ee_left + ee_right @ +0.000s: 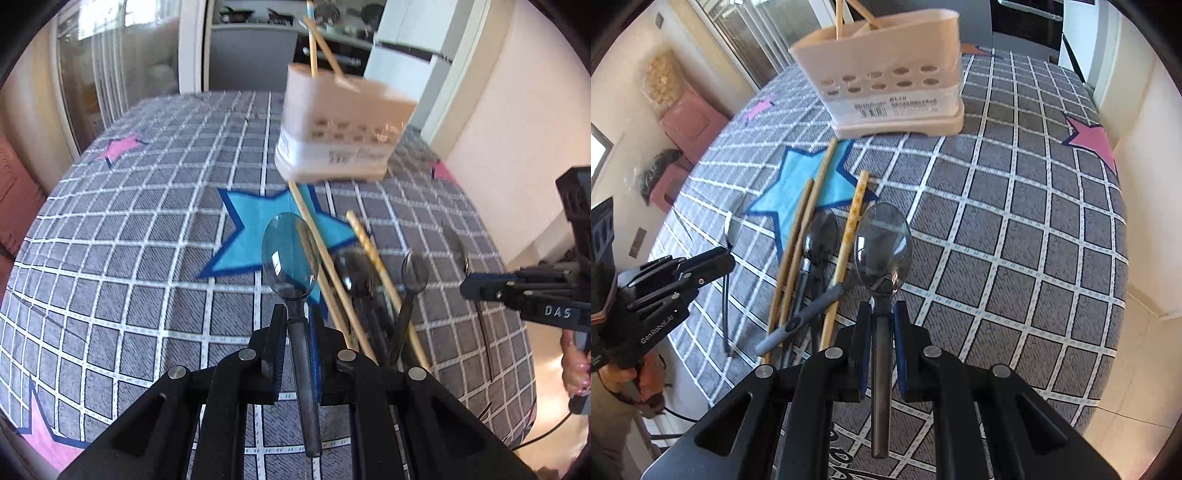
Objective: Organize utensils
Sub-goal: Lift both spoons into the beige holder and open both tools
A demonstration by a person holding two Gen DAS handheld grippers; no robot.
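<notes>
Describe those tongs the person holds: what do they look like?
Both tongs are black, angular linkages with round silver pins at the joints and blue pads inside the fingers. The left tongs carry white "GenRobot.AI" lettering; the right tongs show "DAS" in white. A black cable trails below each. A bare hand with pink nails grips the right handle.

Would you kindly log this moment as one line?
left tool: holds spoon | right tool: holds spoon | caddy: two chopsticks inside
</notes>
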